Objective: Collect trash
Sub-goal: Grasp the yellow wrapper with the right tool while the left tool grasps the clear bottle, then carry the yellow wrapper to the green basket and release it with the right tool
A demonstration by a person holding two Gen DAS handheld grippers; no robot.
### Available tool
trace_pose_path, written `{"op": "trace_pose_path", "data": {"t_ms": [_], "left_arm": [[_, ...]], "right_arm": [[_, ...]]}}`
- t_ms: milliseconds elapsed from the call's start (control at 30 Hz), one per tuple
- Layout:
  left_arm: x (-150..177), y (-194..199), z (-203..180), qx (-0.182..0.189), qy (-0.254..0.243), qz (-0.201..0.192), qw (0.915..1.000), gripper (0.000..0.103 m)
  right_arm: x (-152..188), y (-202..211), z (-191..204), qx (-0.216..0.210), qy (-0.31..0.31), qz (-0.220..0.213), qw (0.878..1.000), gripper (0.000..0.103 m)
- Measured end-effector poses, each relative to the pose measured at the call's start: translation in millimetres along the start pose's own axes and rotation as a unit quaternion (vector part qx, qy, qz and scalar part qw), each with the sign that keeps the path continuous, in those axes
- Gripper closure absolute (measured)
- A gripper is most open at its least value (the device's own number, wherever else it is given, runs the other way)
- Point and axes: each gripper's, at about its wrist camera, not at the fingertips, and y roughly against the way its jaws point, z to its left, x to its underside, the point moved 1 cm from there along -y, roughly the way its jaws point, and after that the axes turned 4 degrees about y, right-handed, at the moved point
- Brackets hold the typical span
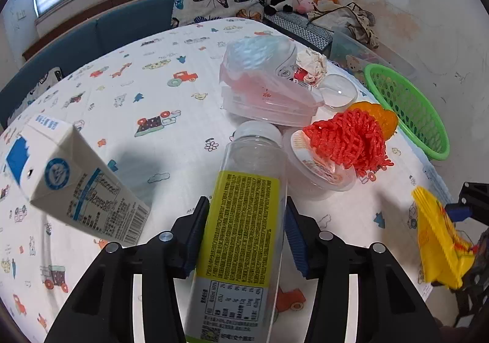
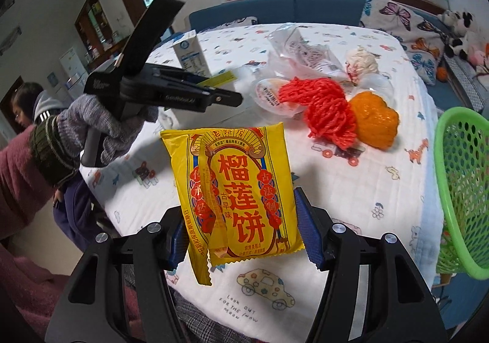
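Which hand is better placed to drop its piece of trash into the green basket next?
Right. The right gripper holds the yellow snack wrapper lifted off the table, with the green basket just beside it. The left gripper grips the clear bottle, farther from the basket, with other trash between.

Yellow snack packet [image 2: 235, 190] is showing large red characters 榴莲饼 down its middle, with smaller 古早味 beside them; the fine print along its lower edge is too small to read. The tablecloth [image 2: 351, 205] is carrying hand-lettered words under a cartoon car: "LOOK OUT FOR THE SNOW MOON". The clear bottle [image 1: 244, 220] is bearing a yellow-green label of dense Chinese print and a nutrition table, neither readable. The milk carton [image 1: 79, 190] is showing a barcode, a round blue emblem and small print, none of it legible.
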Motion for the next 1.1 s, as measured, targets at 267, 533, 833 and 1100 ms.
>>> {"op": "trace_pose_path", "data": {"t_ms": [267,533,833,1100], "left_arm": [[10.4,23.5,5.5,0.001,0.016,-0.021,0.9996,0.058],[20.7,53.3,8.3,0.011,0.034,-0.041,0.9985,0.058],[7.4,81.5,-25.2,0.037,0.011,-0.069,0.9969,0.058],[-20.9,81.8,-70.3,0.071,-0.018,-0.079,0.9942,0.058]], "right_arm": [[-1.9,4.9,-7.5,0.004,-0.019,-0.012,1.000,0.042],[-2.2,15.8,-19.2,0.027,-0.040,-0.026,0.999,0.042],[1.7,40.8,-68.8,0.087,-0.092,-0.044,0.991,0.042],[14.3,76.0,-142.4,0.162,-0.155,-0.057,0.973,0.040]]}}
